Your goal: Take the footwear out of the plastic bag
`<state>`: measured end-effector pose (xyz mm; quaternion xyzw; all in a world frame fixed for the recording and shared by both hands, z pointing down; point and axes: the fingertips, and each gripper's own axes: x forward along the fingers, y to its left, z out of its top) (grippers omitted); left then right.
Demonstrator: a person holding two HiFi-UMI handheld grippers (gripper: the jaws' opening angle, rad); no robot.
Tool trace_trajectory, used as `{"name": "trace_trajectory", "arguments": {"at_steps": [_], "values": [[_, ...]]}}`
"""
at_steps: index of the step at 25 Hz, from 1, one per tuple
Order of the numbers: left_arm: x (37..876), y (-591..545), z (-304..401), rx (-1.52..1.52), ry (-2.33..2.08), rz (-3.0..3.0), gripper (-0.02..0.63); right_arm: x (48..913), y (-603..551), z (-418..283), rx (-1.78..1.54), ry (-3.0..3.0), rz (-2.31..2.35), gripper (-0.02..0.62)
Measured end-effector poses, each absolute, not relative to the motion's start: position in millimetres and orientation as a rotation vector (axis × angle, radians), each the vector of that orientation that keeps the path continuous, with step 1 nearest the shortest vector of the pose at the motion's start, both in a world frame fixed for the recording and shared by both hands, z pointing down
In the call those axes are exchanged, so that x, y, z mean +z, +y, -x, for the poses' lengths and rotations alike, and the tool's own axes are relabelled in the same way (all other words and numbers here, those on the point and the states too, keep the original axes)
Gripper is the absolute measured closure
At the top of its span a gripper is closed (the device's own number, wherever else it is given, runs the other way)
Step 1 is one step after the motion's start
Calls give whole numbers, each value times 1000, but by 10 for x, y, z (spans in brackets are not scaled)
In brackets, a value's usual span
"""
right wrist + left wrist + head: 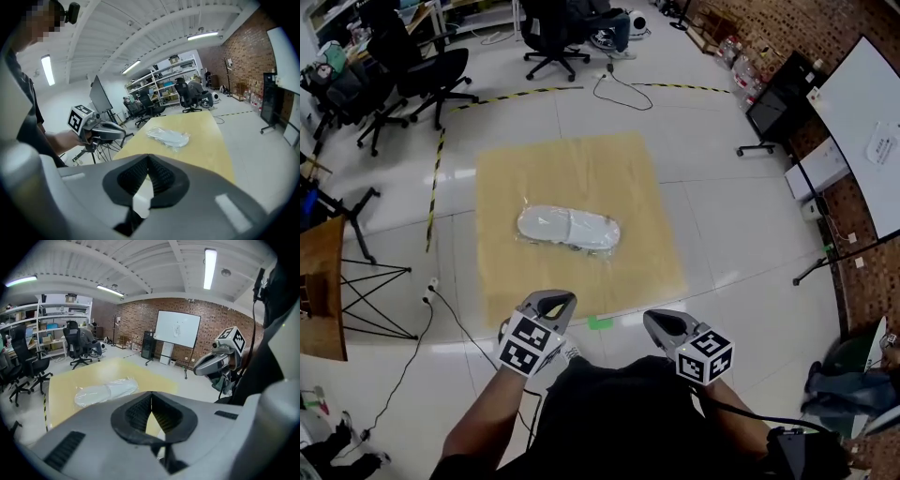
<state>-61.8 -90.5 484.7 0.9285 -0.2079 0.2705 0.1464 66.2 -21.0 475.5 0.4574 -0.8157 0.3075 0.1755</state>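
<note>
A clear plastic bag (568, 228) with white footwear inside lies flat in the middle of a low yellow wooden table (516, 272). It also shows as the bag (106, 390) in the left gripper view and the bag (168, 136) in the right gripper view. Both grippers hover off the table's near edge, well short of the bag. My left gripper (555, 298) has its jaws shut with nothing between them (151, 395). My right gripper (657, 320) is likewise shut and empty (149, 157). The two point toward the table side by side, apart from each other.
Black office chairs (420, 67) stand beyond the table on the far left. A whiteboard on a stand (862, 122) is at the right by the brick wall. A folding stand with a wooden top (328, 291) sits at the left; a cable (450, 323) trails on the floor.
</note>
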Motion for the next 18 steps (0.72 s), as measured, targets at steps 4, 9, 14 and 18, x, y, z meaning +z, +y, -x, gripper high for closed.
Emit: {"name": "trace_trajectory", "arguments": {"at_steps": [4, 9, 14, 18], "values": [[4946, -1116, 569, 778, -609, -2649, 598, 4828, -337, -710, 882, -2283, -1285, 592], [5036, -1500, 464, 831, -685, -2629, 598, 4892, -555, -701, 899, -2295, -1251, 592], [5133, -2003, 276, 931, -762, -2624, 571, 4844, -848, -841, 862, -2338, -1200, 592], [5551, -2367, 125, 1124, -767, -2552, 512, 4773, -1061, -1064, 837, -2382, -1176, 592]]}}
